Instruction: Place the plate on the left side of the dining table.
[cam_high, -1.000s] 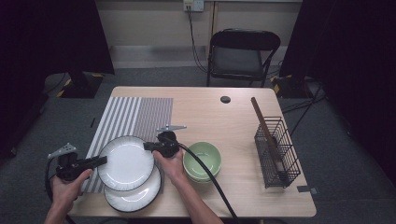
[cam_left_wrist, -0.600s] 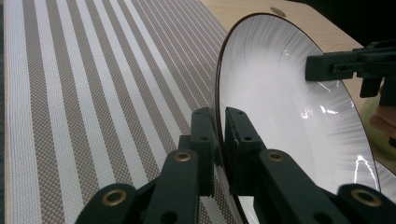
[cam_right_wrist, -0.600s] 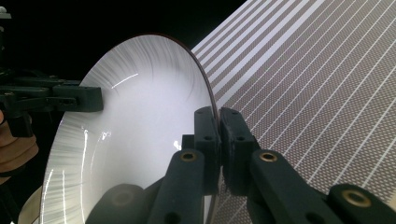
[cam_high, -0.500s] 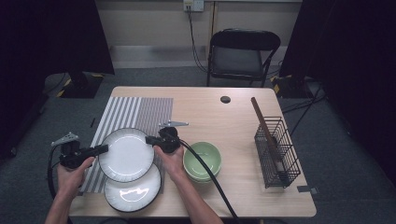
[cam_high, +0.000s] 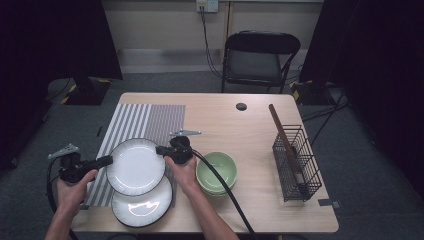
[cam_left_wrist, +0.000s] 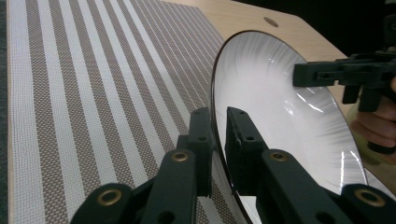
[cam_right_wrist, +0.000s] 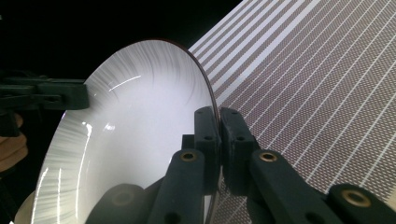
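A wooden table (cam_high: 250, 120) stands on grey carpet (cam_high: 370, 150) in a dim room, with black curtains (cam_high: 380, 45) to either side and a pale wall (cam_high: 160, 30) at the far end carrying a socket with hanging cables. A black folding chair (cam_high: 261, 59) stands beyond the far edge. A striped mat (cam_high: 145, 117) covers the table's left part. The top plate (cam_high: 136, 166), white with a dark rim, is held over the mat's near end, overlapping a second plate (cam_high: 142, 207) that lies flat at the near left. The left gripper (cam_high: 106, 160) pinches the top plate's left rim; in the left gripper view its jaws sit on either side of that rim, which passes between them. The right gripper (cam_high: 161, 149) pinches the right rim, its jaws pressed nearly together on the edge in the right gripper view. A green bowl (cam_high: 216, 172) sits just right of the right hand (cam_high: 182, 172). A wire basket (cam_high: 296, 162) with a wooden stick (cam_high: 280, 127) leaning in it stands near the right edge. A small dark disc (cam_high: 241, 106) lies near the far edge.
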